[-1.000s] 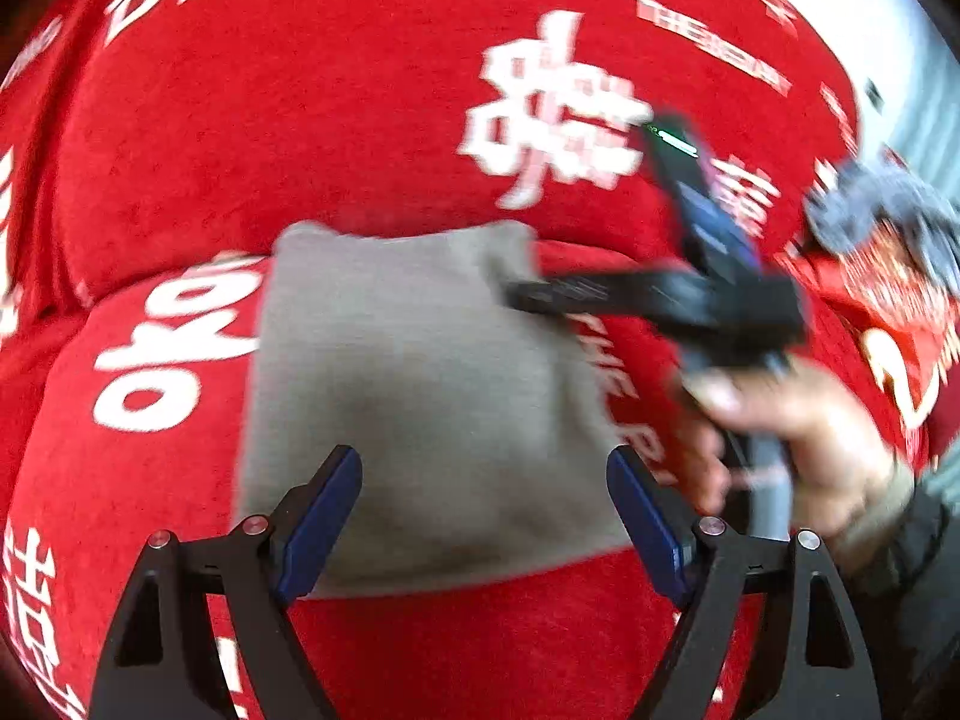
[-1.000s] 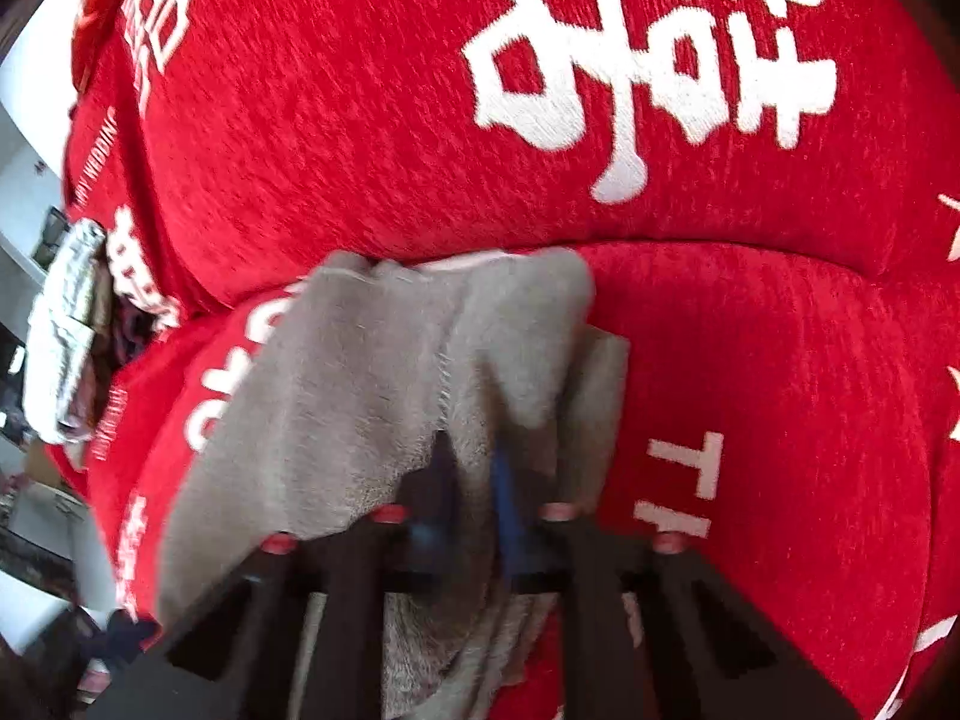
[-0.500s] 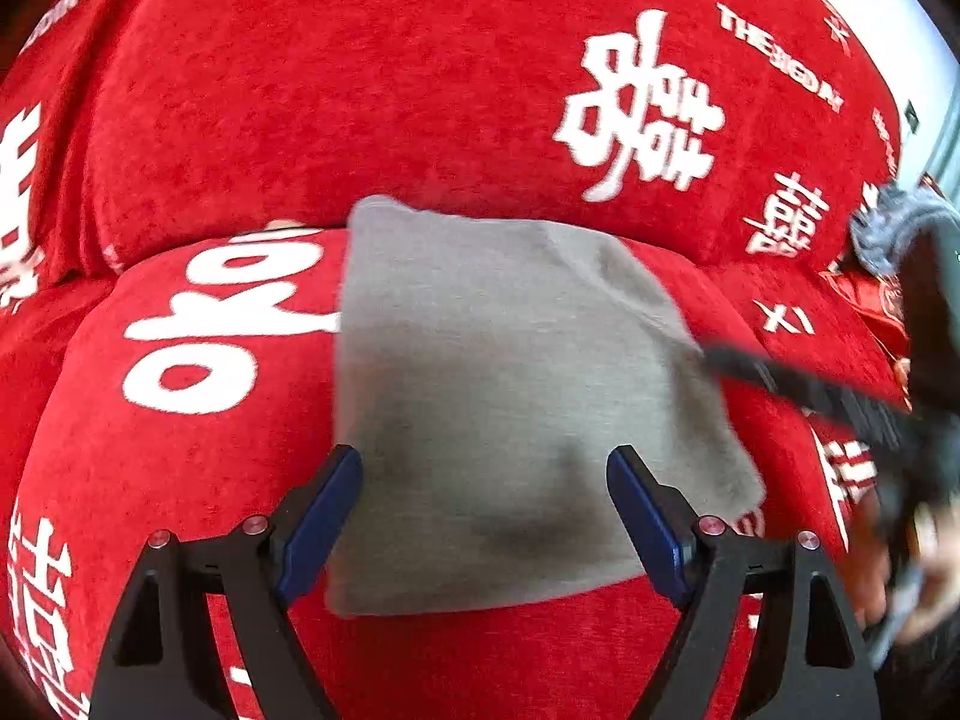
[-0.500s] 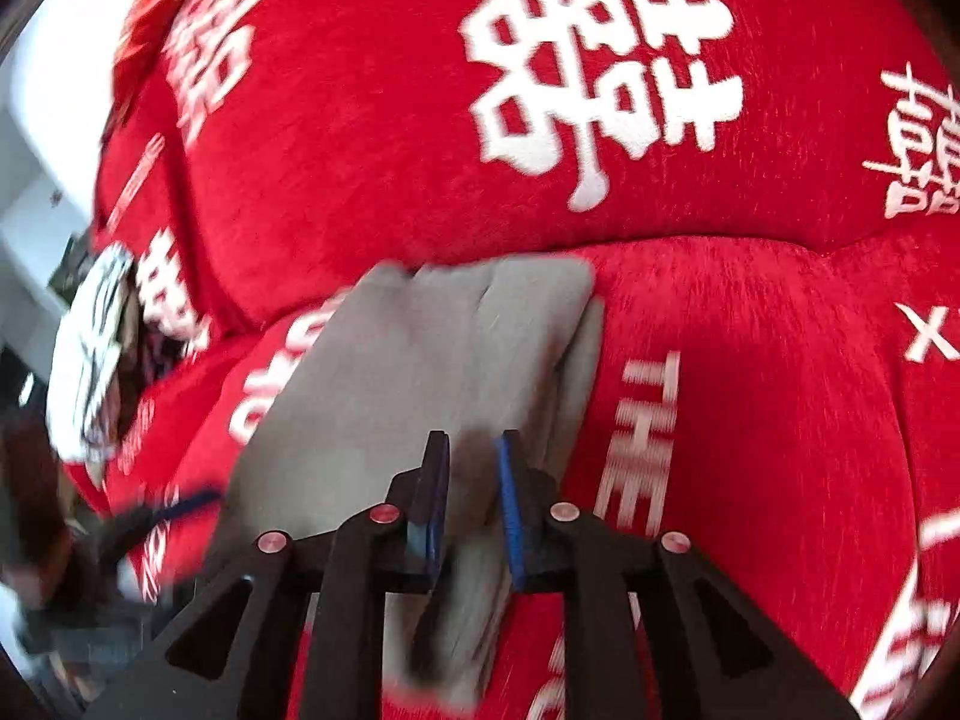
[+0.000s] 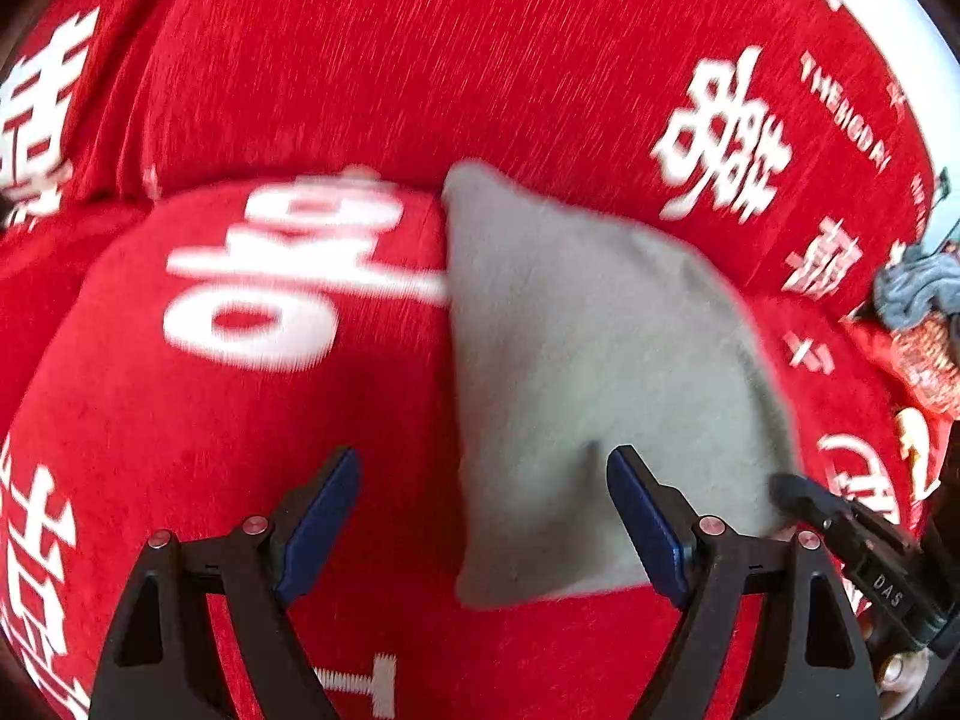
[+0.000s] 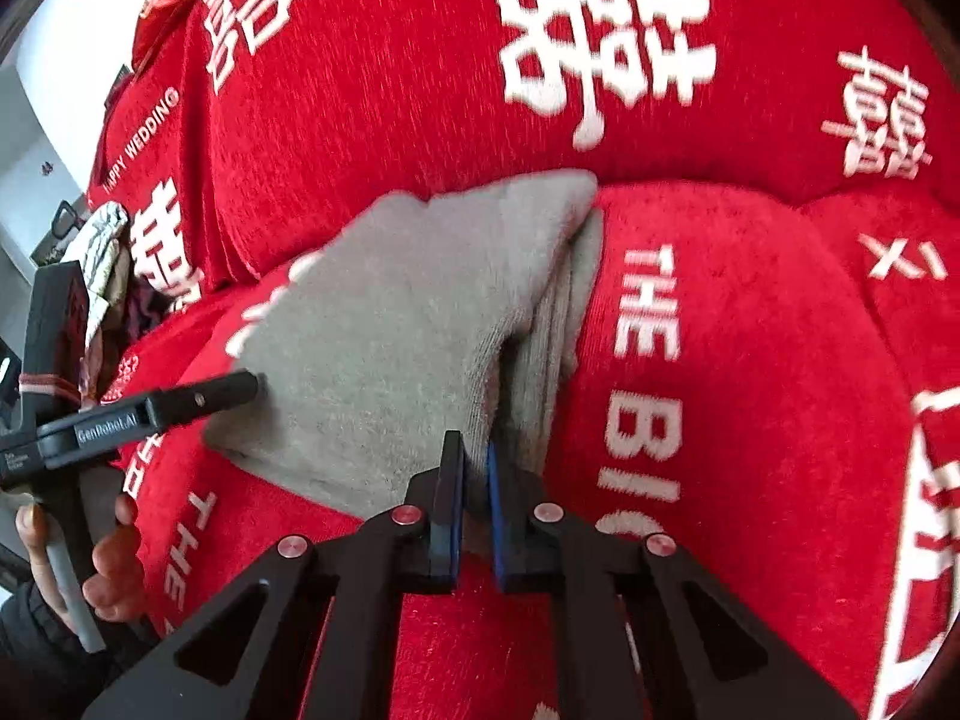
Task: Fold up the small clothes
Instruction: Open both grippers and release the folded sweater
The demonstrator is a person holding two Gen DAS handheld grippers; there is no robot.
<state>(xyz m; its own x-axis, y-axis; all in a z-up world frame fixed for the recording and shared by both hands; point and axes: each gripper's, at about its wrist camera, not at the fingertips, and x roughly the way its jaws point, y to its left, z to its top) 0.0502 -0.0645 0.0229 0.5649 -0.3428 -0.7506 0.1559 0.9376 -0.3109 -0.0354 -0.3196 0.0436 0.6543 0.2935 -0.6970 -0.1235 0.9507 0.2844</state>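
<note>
Folded grey garment (image 6: 390, 324) lies on the red sofa (image 6: 750, 390) seat, against the backrest. Right tool (image 6: 474, 510) pinches its near edge; left tool (image 5: 480, 516) hangs spread. Likely next: letting go, smoothing flat.

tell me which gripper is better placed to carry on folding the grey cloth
Right. The right gripper is shut on the grey cloth's near edge, while the left gripper is open, gripping nothing.

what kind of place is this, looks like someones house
Probably a home living room. The grey garment lies on a sofa seat under a red wedding-print cover, with a padded backrest behind. More clothes are piled at the sofa's end.
</note>
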